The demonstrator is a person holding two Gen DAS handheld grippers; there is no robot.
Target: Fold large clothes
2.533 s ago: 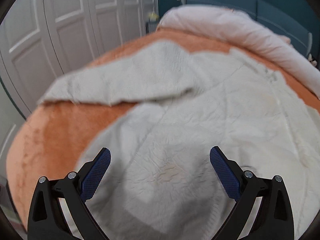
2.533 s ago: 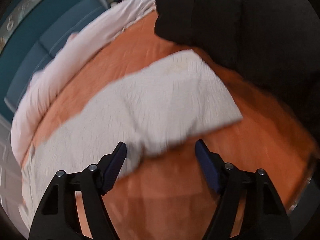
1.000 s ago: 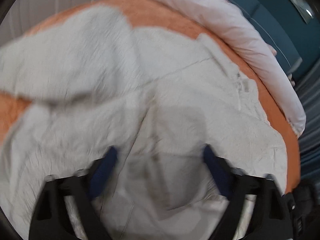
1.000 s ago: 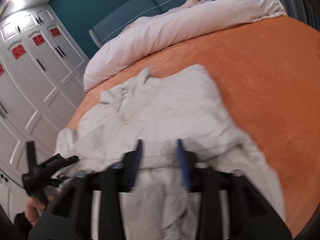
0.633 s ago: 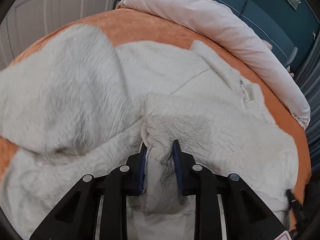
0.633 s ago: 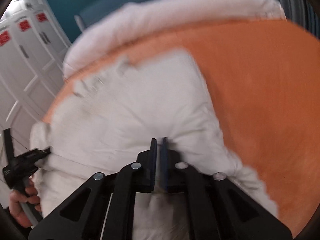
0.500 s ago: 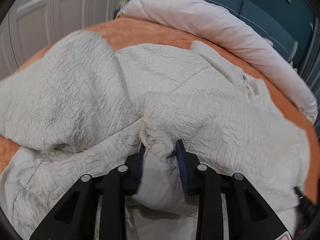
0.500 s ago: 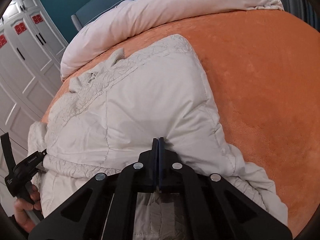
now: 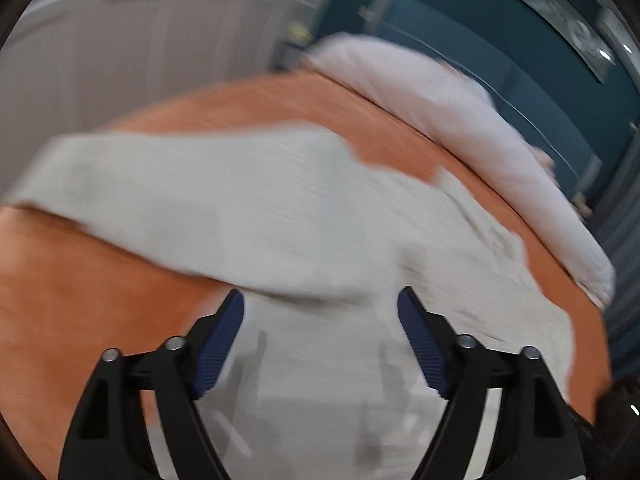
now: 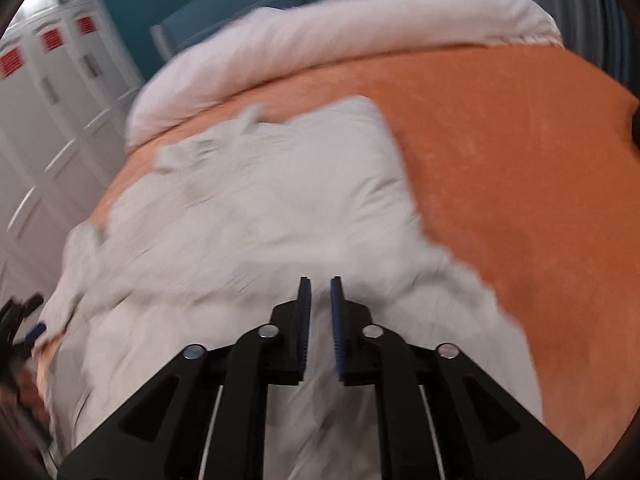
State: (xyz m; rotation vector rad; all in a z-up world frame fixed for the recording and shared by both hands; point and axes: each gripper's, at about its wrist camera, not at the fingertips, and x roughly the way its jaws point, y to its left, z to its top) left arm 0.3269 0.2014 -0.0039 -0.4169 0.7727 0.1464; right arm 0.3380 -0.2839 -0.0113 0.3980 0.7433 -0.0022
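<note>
Left wrist view, blurred: left gripper [image 9: 320,300] with 2 blue-padded fingers [image 9: 218,344] spread wide and opening further, nothing between the pads; cream fabric lies under them, apparently untouched. Cream quilted garment [image 9: 280,208] spread on the orange bedspread [image 9: 72,280], 1 sleeve-like flap reaching left across bare orange. Pale pink duvet [image 9: 460,120] rolled along the far right edge of the bed. White wardrobe doors [image 9: 120,40] far left; teal headboard [image 9: 500,60] far right.

Right wrist view, also blurred: right gripper [image 10: 319,304], jaws narrow and parting, a slim gap between the pads; whether any fabric sits in that gap cannot be told, though no fold shows there. Garment [image 10: 260,208] fills the near and middle left of the bed, collar end far, bunched at the near edge under the gripper. Bedspread [image 10: 520,180] bare on the right. Duvet [image 10: 340,36] across the far side; wardrobe [image 10: 48,100] left; headboard [image 10: 240,0] far. Left gripper [image 10: 24,320] visible at the left edge, beside the garment's near left corner.
</note>
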